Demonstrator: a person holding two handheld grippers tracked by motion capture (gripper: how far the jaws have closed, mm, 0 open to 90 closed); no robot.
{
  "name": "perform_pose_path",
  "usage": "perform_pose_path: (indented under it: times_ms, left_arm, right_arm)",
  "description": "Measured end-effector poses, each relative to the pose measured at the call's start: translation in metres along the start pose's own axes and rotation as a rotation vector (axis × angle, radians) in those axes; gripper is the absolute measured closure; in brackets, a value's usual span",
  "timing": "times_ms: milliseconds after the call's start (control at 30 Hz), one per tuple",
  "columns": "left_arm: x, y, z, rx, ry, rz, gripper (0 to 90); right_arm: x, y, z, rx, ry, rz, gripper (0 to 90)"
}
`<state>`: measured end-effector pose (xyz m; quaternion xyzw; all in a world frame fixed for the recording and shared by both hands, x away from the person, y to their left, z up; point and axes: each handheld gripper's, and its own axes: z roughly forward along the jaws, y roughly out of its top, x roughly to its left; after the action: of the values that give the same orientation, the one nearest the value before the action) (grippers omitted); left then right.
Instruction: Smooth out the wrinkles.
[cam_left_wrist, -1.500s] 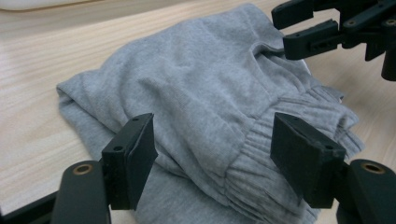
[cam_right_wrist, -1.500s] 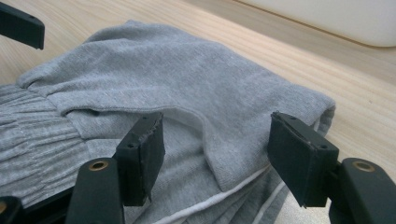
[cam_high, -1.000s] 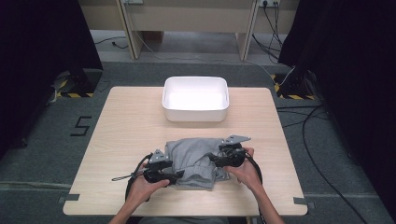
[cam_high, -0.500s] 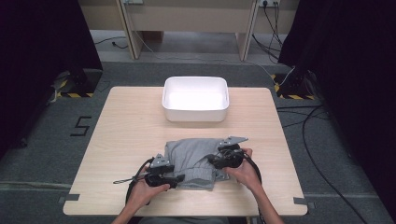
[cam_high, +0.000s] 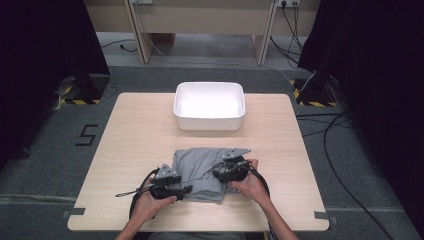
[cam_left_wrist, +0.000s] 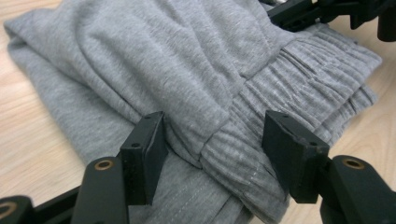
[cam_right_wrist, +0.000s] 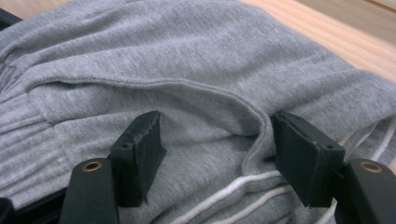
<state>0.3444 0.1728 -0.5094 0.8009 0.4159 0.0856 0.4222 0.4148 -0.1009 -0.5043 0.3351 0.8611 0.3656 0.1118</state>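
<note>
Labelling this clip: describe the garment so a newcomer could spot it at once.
On the light wooden table, look at the near half, in front of the white rectangular plastic bin. The folded grey knit garment lies there between the person's two hands, the table's sole soft item, with a ribbed waistband and white stripes.

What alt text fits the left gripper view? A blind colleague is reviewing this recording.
The left hand-held gripper, its black jaws open, straddles the ribbed waistband edge of a folded grey knit fabric garment lying on a light wooden table. The other hand-held gripper shows at the top right.
</note>
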Motion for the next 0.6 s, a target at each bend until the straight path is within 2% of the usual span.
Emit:
perform_pose_path:
  times_ms: [67,200,600]
  left_arm:
    - [0.002,-0.001,-0.004,0.006,0.016,0.006,39.3]
    - [0.011,-0.003,-0.01,0.007,0.035,-0.007,39.4]
    - [0.046,-0.011,-0.036,0.017,0.103,-0.075,38.9]
  right_arm:
    - [0.002,0.003,0.004,-0.001,0.009,0.002,34.0]
    - [0.007,0.012,0.013,-0.001,0.019,-0.008,33.7]
    - [0.024,0.042,0.043,0.016,0.082,-0.019,33.0]
